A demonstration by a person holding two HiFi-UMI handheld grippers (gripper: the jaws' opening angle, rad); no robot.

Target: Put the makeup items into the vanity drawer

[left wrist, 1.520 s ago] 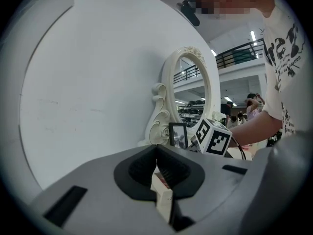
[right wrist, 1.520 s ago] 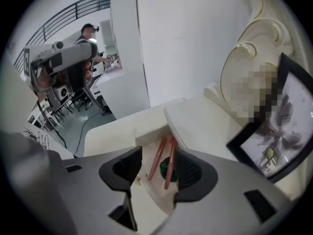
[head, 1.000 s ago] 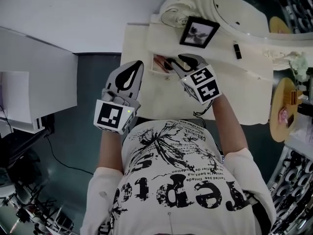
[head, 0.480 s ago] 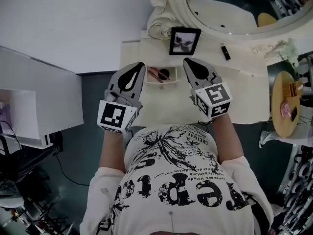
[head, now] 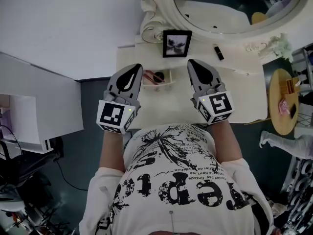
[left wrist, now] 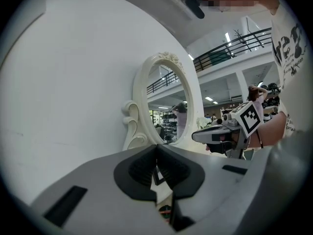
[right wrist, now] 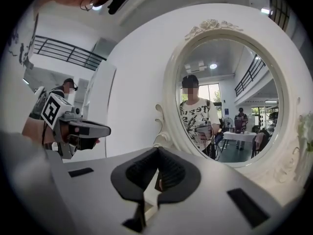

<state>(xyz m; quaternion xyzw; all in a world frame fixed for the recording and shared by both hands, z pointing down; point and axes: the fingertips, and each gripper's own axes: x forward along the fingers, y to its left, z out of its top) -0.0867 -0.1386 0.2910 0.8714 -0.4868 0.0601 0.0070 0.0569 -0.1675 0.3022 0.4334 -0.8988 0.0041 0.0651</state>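
The small vanity drawer (head: 168, 83) stands pulled out on the cream vanity top (head: 244, 97), with red and black makeup items (head: 152, 76) inside it. A black lipstick tube (head: 218, 53) lies on the top near the mirror base. My left gripper (head: 131, 75) hovers at the drawer's left edge, shut and empty. My right gripper (head: 198, 70) is just right of the drawer, also shut with nothing in it. In the left gripper view the closed jaws hide most of the drawer; the right gripper (left wrist: 215, 135) shows beyond them. The left gripper (right wrist: 83, 129) shows in the right gripper view.
An oval white-framed mirror (head: 230, 26) stands at the back of the vanity, with a black photo frame (head: 177, 43) in front of it. A round wooden side table (head: 283, 102) sits to the right, a white cabinet (head: 29, 106) to the left.
My right gripper came off the drawer, moved to its right and closed empty. The left gripper stayed by the drawer's left side. The head view pulled back.
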